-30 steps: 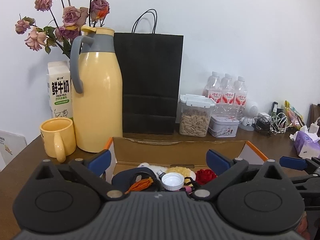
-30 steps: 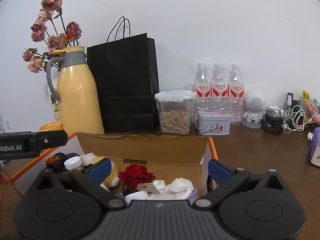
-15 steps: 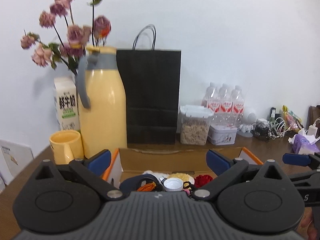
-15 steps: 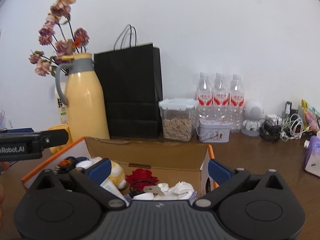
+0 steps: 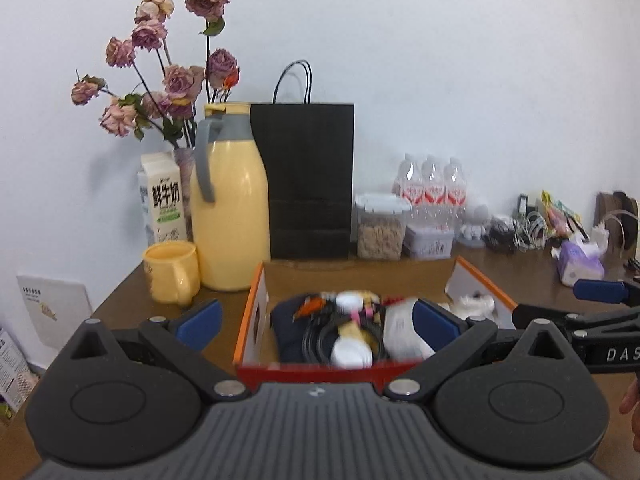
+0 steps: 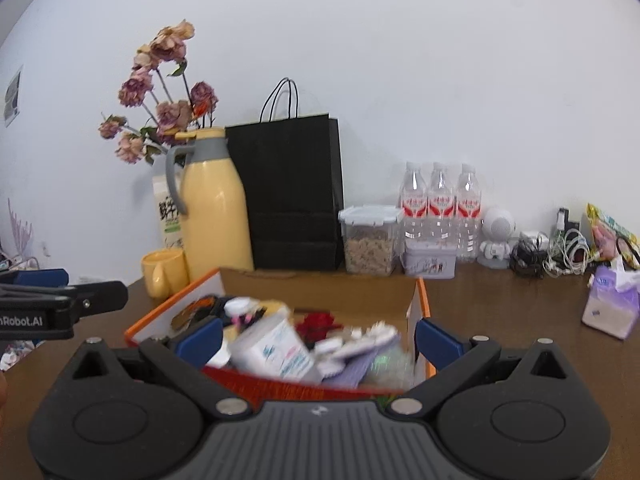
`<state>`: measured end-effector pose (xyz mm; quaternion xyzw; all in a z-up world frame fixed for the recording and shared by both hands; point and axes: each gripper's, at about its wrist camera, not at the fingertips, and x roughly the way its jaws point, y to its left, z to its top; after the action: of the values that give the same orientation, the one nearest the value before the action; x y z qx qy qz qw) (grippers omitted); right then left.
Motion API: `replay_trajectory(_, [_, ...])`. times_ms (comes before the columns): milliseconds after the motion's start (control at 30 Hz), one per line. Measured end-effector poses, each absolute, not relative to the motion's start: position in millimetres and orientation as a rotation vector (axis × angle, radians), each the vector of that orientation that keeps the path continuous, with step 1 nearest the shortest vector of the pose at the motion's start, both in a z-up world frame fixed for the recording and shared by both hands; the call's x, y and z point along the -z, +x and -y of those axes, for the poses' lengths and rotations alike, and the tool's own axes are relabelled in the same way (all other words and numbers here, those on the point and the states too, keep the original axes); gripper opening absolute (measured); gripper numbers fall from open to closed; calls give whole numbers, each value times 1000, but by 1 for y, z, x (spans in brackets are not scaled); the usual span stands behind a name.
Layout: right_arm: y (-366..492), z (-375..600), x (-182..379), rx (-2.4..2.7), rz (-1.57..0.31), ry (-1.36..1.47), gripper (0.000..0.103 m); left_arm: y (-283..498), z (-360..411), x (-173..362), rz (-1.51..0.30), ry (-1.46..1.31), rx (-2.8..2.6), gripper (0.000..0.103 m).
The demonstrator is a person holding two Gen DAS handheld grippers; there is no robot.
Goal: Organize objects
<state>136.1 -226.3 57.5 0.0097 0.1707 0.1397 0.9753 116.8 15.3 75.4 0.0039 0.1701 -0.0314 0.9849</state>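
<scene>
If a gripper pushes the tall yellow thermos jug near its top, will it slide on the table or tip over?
The yellow thermos jug stands tall on a narrow base, so a high push would probably tip it rather than slide it. Its smooth, glossy body may slip between gripper fingers; the grey handle looks the safer hold. Whether it is full, and so heavy, cannot be seen.

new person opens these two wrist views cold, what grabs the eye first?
Probably the open cardboard box with orange edges, centre table, crammed with blurred odds and ends, framed by the open, empty right tongs and left tongs. Next, the tall yellow thermos jug at back left, dried roses rising behind it, a black paper bag to its right. A yellow mug stands in front of the jug.
</scene>
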Motion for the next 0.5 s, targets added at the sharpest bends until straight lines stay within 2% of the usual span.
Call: replay_trajectory(500, [87, 223, -32, -283, -485, 34, 103, 66, -29, -41, -470, -31, 53, 103])
